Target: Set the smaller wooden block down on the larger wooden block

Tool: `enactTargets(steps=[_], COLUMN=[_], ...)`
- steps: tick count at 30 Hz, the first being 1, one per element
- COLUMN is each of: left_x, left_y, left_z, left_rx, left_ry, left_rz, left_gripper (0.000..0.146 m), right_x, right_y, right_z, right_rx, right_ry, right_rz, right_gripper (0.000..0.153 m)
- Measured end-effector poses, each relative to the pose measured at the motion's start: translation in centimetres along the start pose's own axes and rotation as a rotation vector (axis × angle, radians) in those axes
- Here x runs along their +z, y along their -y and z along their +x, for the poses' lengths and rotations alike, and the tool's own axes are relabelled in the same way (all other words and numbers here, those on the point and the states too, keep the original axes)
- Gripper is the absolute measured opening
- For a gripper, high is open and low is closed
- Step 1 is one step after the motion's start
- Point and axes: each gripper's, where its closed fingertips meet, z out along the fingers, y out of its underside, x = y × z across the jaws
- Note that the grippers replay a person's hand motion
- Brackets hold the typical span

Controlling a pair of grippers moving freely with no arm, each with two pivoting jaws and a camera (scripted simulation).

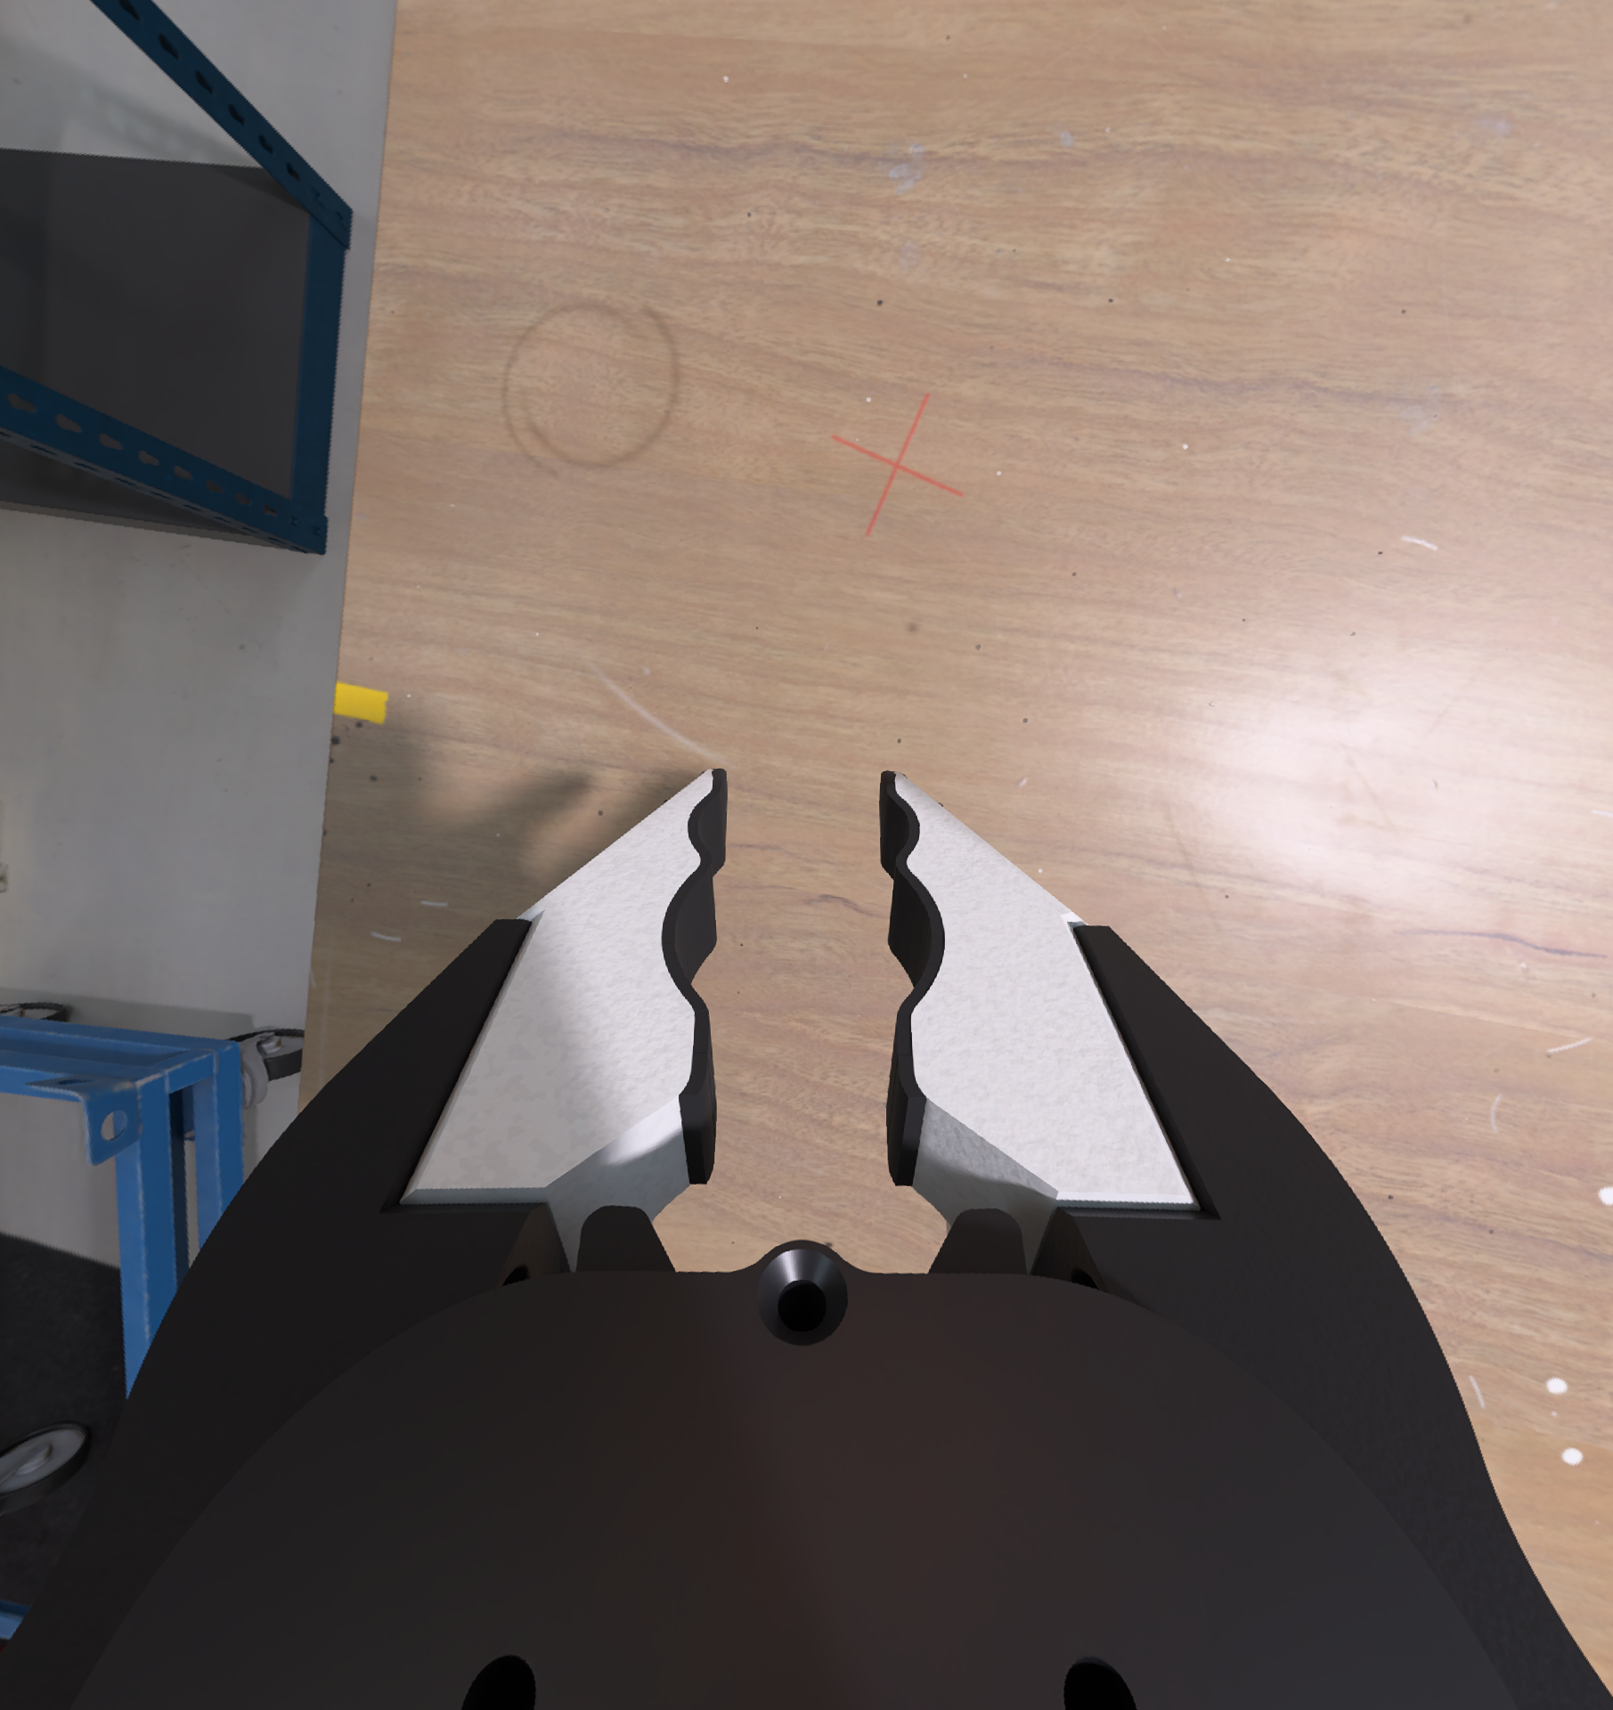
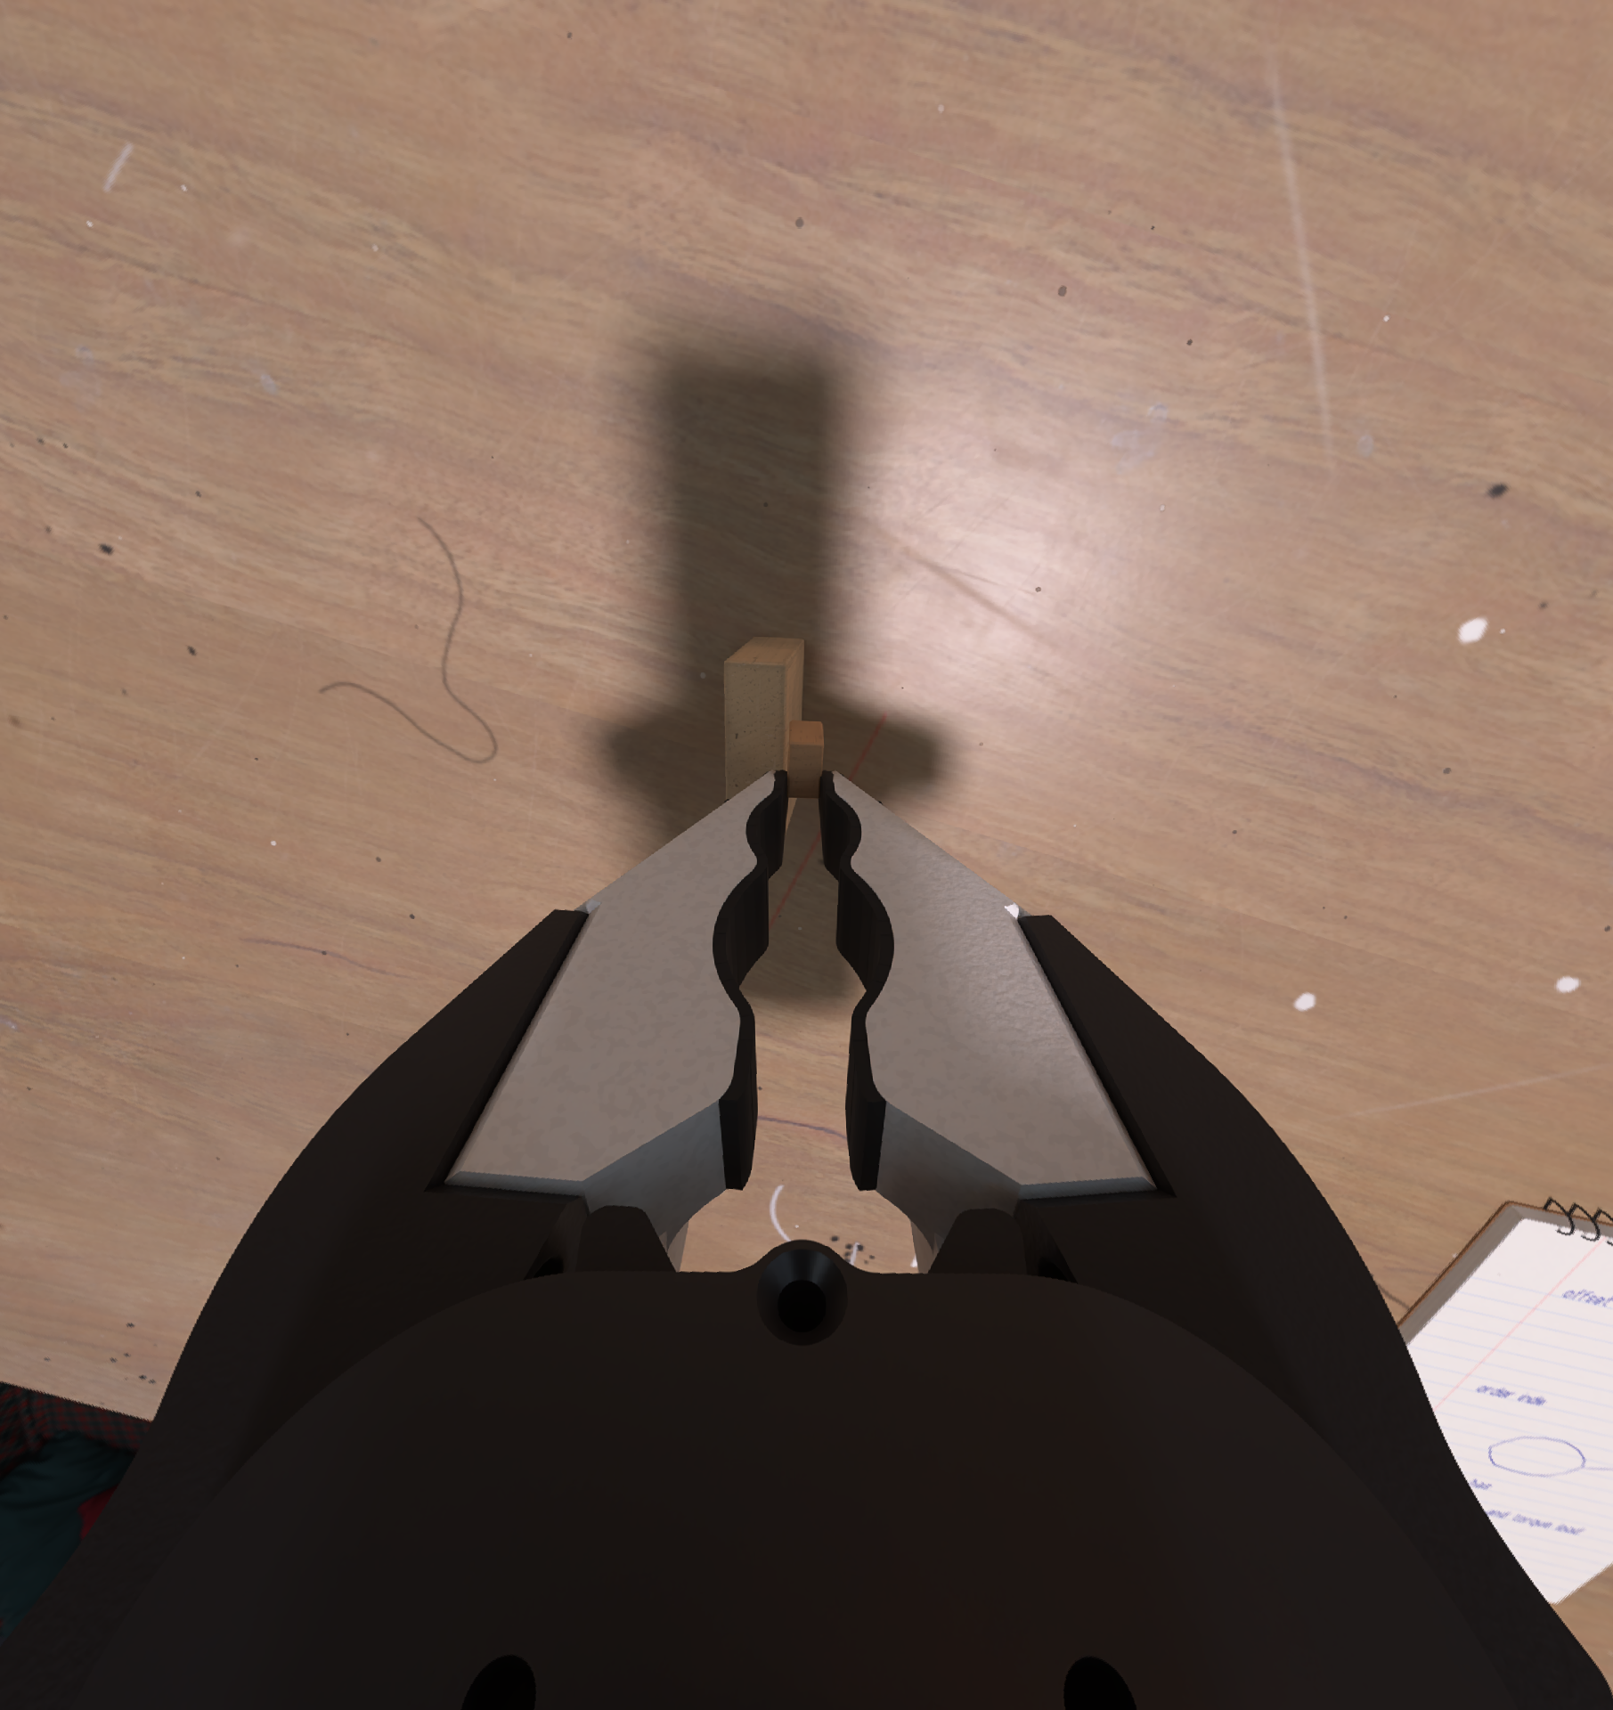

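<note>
In the right wrist view, my right gripper is shut on the smaller wooden block, pinched at the fingertips. The larger, paler wooden block stands just beyond and to the left of it, its lower part hidden by the left finger. I cannot tell whether the two blocks touch. The gripper's dark shadow falls on the wooden table beyond them. In the left wrist view, my left gripper is open and empty above bare table. No block shows there.
A red cross mark and a faint ring stain lie ahead of the left gripper. The table's left edge, blue shelving and a blue cart are to the left. A spiral notepad lies at the right gripper's lower right.
</note>
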Motion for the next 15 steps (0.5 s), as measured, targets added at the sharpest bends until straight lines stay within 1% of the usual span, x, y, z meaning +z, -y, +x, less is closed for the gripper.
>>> enactTargets(steps=[8, 15], left_x=[1.0, 1.4], left_y=[0.0, -0.5], left_z=[1.0, 0.9], left_rx=[0.043, 0.032], left_ry=[-0.031, -0.046], left_rz=[-0.047, -0.072], left_gripper=[0.033, 0.03], right_x=[0.3, 0.3], right_y=[0.0, -0.1], right_z=[0.0, 0.0], right_rx=[0.038, 0.049], right_ry=[-0.044, -0.05], right_rz=[-0.043, -0.049], right_gripper=[0.006, 0.006])
